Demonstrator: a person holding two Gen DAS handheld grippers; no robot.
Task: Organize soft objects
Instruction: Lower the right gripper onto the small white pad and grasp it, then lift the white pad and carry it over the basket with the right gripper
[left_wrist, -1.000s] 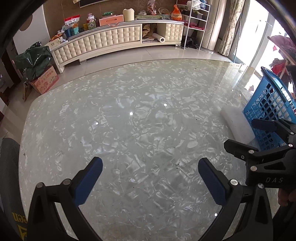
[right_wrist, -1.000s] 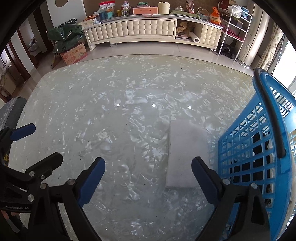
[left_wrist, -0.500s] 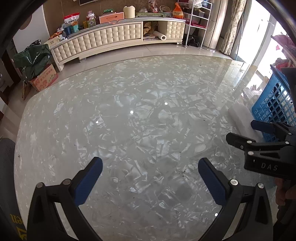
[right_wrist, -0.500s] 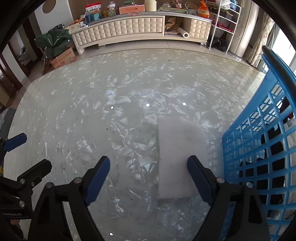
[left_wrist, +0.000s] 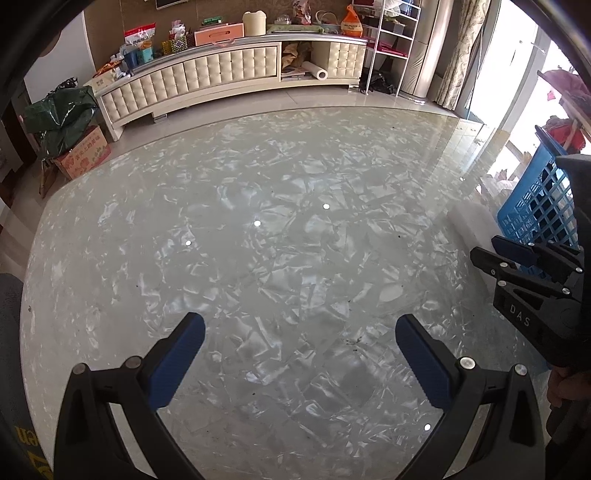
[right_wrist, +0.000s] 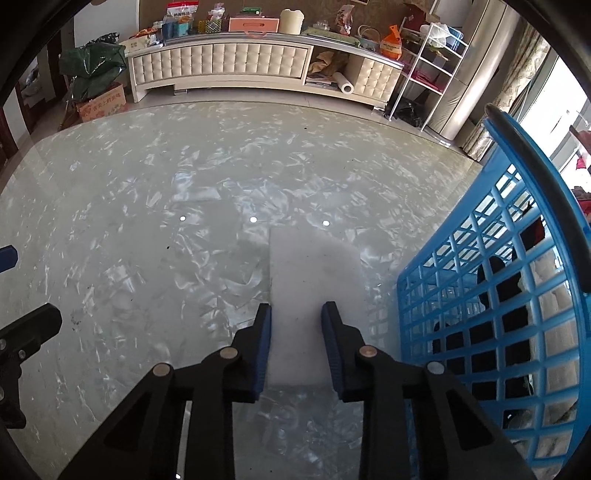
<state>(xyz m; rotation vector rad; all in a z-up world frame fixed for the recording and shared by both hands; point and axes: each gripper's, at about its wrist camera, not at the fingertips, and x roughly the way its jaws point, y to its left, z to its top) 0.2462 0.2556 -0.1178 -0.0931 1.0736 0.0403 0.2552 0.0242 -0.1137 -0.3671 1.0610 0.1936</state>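
— Where do you have room to move?
— Your left side: the glossy tabletop (left_wrist: 280, 266) lies bare across its whole middle.
— What blocks you?
— On your right, the blue basket (right_wrist: 491, 332) stands just beside the white foam pad (right_wrist: 306, 295), leaving only a narrow gap between them.

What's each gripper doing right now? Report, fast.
Left gripper: open, empty, over the table.
Right gripper: jaws closing on the white foam pad, pads at its sides, beside the blue basket.
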